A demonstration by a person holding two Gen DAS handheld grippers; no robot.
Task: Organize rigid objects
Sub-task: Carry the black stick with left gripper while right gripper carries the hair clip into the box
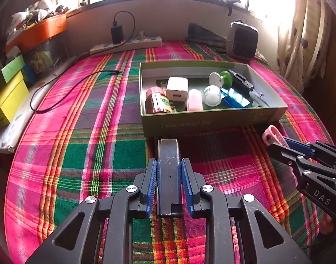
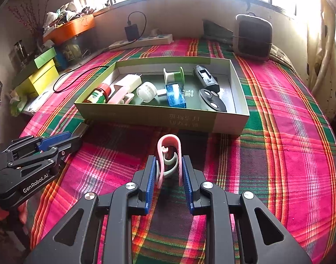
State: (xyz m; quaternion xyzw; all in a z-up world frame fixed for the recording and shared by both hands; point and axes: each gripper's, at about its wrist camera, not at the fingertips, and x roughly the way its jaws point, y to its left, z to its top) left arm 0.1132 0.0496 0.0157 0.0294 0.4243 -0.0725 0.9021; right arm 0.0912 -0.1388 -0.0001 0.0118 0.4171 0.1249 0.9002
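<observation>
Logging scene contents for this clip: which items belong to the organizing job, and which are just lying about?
Job: left gripper holding black bar; right gripper holding pink clip; green box of small items.
Lying about: power strip, heater, loose cable.

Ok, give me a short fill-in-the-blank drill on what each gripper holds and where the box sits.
1. The left gripper is shut on a flat ____ bar.
2. The right gripper is shut on a ____ clip.
3. The green box sits on a ____ cloth.
4. In the box, the spool has a ____ flange.

Missing words: black; pink; plaid; green
</observation>
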